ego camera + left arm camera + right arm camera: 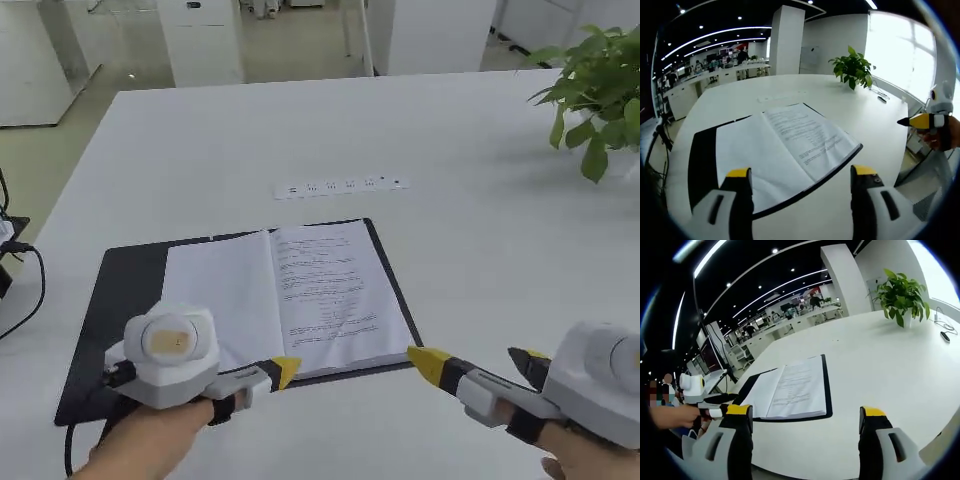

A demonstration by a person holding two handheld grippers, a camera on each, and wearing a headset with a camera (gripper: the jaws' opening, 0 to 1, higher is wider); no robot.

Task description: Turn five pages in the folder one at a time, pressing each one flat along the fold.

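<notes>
At the centre of the white table [480, 200], a black folder [270, 295] lies open and flat, its printed page toward 3 o'clock. The left gripper [801, 172] hovers over the folder's 7 o'clock corner and the right gripper [805, 410] off its 5 o'clock corner, both with jaws spread wide and empty. Beyond the folder, a power strip [342, 185] lies at 12 o'clock and a potted plant [595, 90] at 2 o'clock.

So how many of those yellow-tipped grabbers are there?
2. The left gripper is by the folder's near left edge, the right gripper off its near right corner, both with fingers open.
</notes>
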